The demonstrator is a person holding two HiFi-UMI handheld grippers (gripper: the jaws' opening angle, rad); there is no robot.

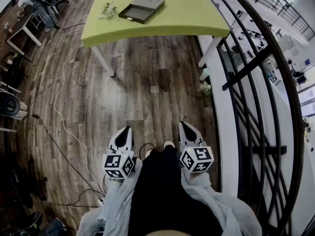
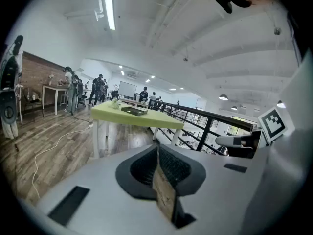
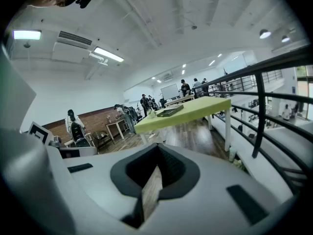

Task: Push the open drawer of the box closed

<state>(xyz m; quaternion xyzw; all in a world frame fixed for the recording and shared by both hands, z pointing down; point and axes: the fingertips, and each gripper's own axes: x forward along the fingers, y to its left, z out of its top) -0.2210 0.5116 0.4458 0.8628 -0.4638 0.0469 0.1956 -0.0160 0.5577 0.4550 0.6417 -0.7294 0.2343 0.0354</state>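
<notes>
A flat dark grey box lies on the far end of a lime-green table, its drawer pulled out toward the table's near-left side. In the left gripper view the box is small and far ahead; in the right gripper view the box is equally distant. My left gripper and right gripper hang low in front of my body, well short of the table, pointing slightly down. Both are shut with nothing between the jaws, seen up close at the left gripper and the right gripper.
A small green sprig lies beside the box. A black metal railing runs along the right, above a drop. A white cable snakes over the wooden floor at left. Other desks and several people are far back.
</notes>
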